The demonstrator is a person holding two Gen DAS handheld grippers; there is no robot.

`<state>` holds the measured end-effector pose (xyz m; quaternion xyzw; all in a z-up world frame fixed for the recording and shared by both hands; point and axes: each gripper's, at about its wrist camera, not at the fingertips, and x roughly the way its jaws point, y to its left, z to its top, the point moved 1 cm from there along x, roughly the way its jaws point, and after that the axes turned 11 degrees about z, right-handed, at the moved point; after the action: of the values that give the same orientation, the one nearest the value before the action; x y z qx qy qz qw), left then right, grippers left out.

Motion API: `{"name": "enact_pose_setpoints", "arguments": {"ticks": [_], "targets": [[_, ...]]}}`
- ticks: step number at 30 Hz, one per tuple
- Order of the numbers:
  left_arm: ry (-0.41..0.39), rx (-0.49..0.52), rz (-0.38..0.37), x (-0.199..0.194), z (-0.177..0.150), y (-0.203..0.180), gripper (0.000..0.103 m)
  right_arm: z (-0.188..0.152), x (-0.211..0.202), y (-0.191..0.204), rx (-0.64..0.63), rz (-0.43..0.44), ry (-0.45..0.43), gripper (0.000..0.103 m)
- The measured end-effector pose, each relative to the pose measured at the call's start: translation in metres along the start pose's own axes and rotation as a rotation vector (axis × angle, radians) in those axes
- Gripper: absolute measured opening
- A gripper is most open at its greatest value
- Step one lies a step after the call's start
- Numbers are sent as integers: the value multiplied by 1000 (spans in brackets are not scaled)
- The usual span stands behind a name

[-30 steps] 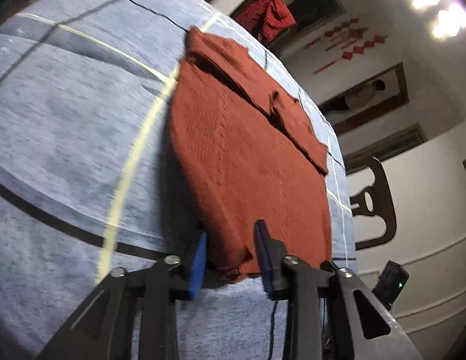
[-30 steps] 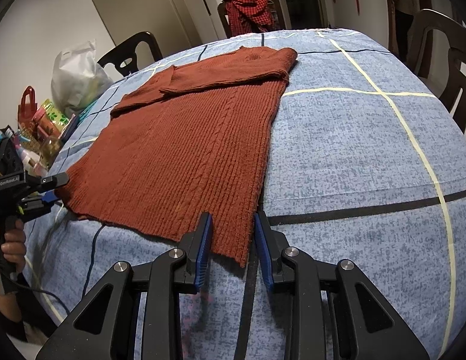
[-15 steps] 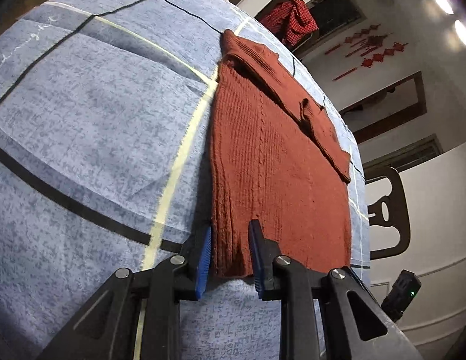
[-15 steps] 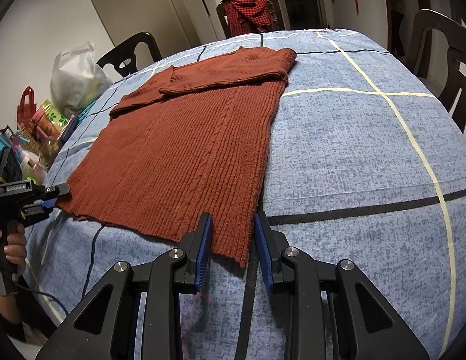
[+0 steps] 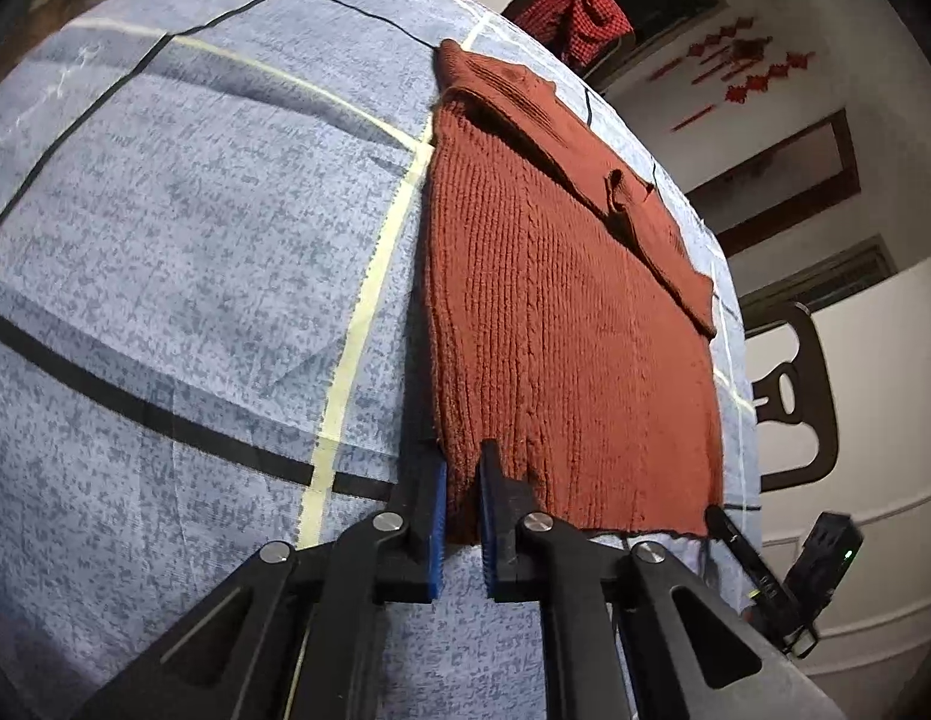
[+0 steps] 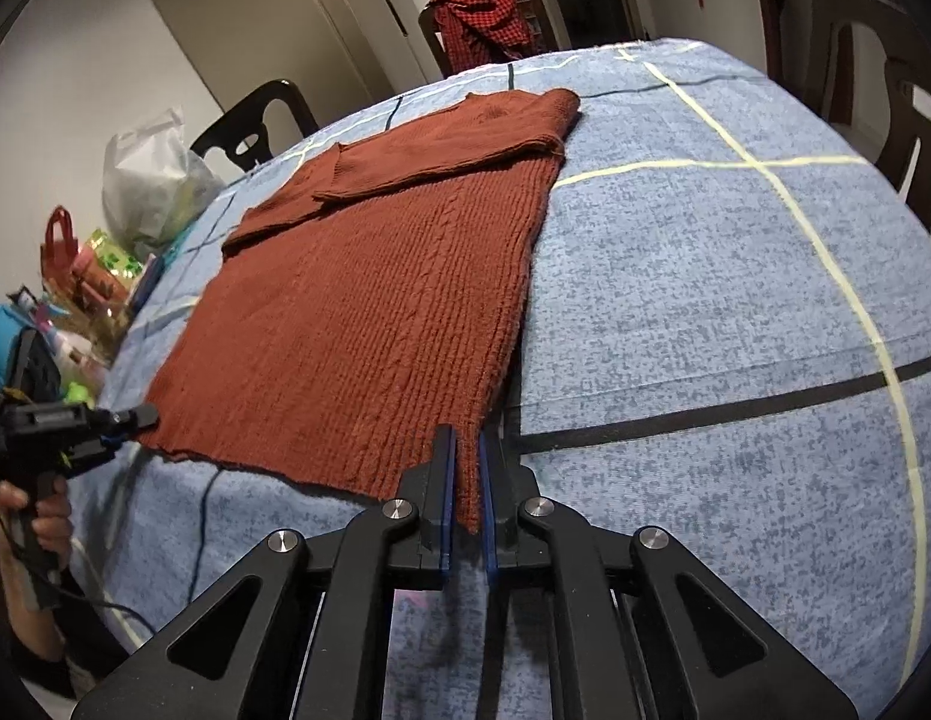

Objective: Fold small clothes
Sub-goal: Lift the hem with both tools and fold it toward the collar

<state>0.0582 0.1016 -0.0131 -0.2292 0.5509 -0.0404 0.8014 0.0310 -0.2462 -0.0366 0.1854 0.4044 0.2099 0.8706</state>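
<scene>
A rust-red knitted sweater (image 5: 561, 312) lies flat on the table's blue checked cloth (image 5: 195, 240), its sleeves folded across the chest at the far end. My left gripper (image 5: 462, 480) is shut on the near left corner of the hem, with the knit pinched between the blue pads. In the right wrist view the same sweater (image 6: 369, 312) stretches away, and my right gripper (image 6: 465, 468) is shut on the hem's near right corner. The left gripper (image 6: 126, 420) shows there too, held by a hand at the hem's other corner.
A red checked garment (image 6: 483, 18) hangs over a chair at the far side. Dark chairs (image 6: 867, 72) stand around the table. A white plastic bag (image 6: 153, 180) and colourful packages (image 6: 93, 276) sit at the left edge. The cloth (image 6: 735, 300) right of the sweater is bare.
Both grippers' jaws have closed from a narrow gap onto the sweater's hem corners. The left gripper has turned a little, so the sweater now sits more upright in its view.
</scene>
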Motion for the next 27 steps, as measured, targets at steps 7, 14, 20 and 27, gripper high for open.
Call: {"name": "enact_pose_setpoints", "arguments": {"ticks": [7,14,20,27], "targets": [[-33,27,2,-9,8,-4,9,6,-7,3,17,67,-32,6],[-64,43,-25,-18,20,-10,9,22,-18,12,-5,97,-82,6],[-102,36,-52,-24,38,-15,9,45,-24,14,-12,114,-121,6],[-165,32,-74,-32,67,-25,9,71,-25,9,14,139,-156,6]]}}
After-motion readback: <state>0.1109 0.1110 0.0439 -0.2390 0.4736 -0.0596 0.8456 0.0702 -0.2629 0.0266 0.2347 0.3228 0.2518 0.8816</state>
